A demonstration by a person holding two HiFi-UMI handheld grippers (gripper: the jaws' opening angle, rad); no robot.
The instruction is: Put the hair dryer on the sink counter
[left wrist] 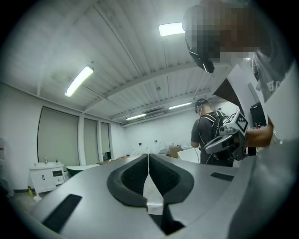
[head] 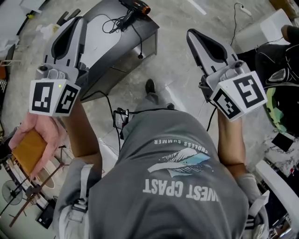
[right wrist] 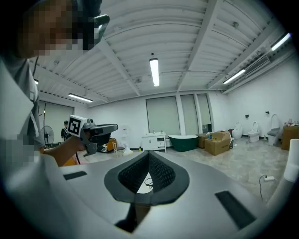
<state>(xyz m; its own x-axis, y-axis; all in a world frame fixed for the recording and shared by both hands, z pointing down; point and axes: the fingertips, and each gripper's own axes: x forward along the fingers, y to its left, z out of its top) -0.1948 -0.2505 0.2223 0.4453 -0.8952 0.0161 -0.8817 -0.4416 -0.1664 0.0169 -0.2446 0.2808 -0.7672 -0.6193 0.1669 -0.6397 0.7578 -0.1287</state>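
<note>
My left tool [head: 76, 21] and right tool [head: 191, 33] are both clenched on nothing, held near the desk [head: 100, 42]; the dryer [head: 135, 7] lies at the desk's far end, its cord [head: 112, 25] on the desk

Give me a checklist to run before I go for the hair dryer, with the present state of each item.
1. Left gripper empty: ok. Its jaws are shut with nothing between them.
2. Right gripper empty: ok. It is shut with nothing between its jaws.
3. Jaws open for a grasp: not ok. Both are closed.
4. Hair dryer located: ok. It lies on the dark table ahead, with neither gripper near it.
5. Cord free: cannot tell. It loops over the tabletop and hangs off the edge.
6. Sink counter located: cannot tell. The white vanity across the room may be it.
</note>
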